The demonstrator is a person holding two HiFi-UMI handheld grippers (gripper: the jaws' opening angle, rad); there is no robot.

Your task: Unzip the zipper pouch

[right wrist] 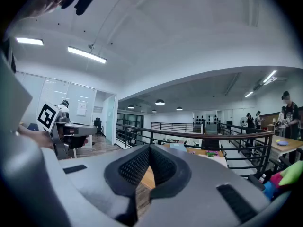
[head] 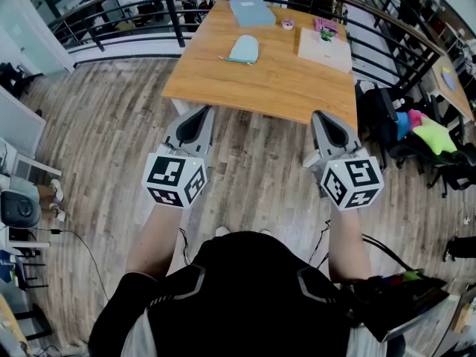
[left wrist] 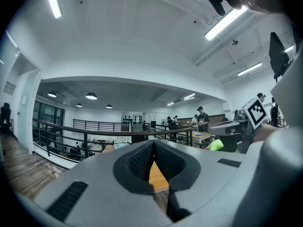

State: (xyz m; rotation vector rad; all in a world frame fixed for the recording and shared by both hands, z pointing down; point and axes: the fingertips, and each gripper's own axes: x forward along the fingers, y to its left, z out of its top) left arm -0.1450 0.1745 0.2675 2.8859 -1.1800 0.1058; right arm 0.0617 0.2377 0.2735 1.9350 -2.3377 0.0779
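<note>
The left gripper (head: pixel 201 115) and the right gripper (head: pixel 321 117) hung level, short of the table (head: pixel 282 88), each with its jaws closed on nothing. The zipper pouch (head: pixel 244 49) lay well ahead on the tabletop, untouched. Doing this well probably meant stepping closer, opening both, pinning the pouch with one and pinching its pull with the other

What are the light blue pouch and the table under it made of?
The light blue rounded pouch looks like soft matte fabric: no shine, too small to confirm. The rectangular table looks like smooth light wood or laminate: warm tone, faint grain.
</note>
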